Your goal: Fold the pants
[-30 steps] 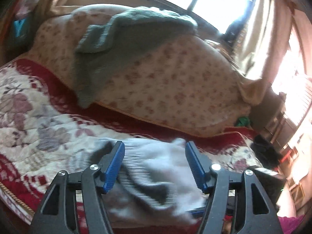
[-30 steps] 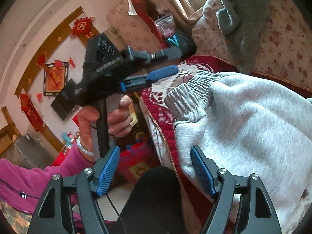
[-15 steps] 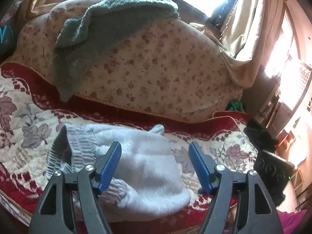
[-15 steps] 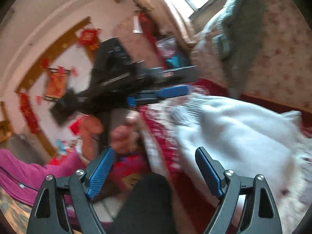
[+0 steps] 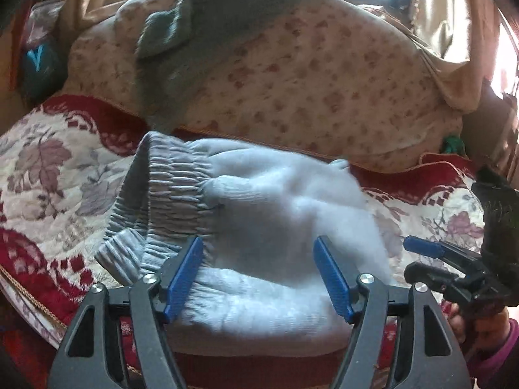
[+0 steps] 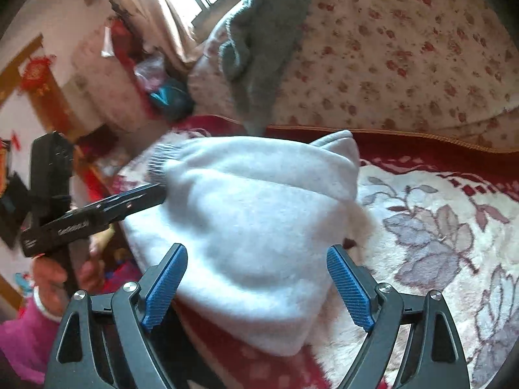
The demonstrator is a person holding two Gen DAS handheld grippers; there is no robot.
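Light grey pants [image 5: 275, 214] lie folded into a thick bundle on the sofa's red floral cover, ribbed waistband [image 5: 168, 188] to the left. My left gripper [image 5: 259, 275] is open, its blue pads just above the bundle's near edge, holding nothing. My right gripper [image 6: 256, 278] is open over the bundle's right end [image 6: 246, 214], empty. The right gripper shows at the right edge of the left wrist view [image 5: 454, 259]. The left gripper shows at the left of the right wrist view [image 6: 97, 214], at the waistband end.
The sofa seat cover [image 5: 48, 168] is red and cream. The floral backrest [image 5: 308, 74] carries a grey-green knitted garment [image 5: 194, 32]. The seat's front edge runs just under the pants. Bags and clutter [image 6: 168, 94] sit past the sofa's left end.
Both grippers have moved in toward the pants bundle. The left now hovers over its near edge, the right has swung from facing the room toward the bundle's right end. The bundle looks unchanged.
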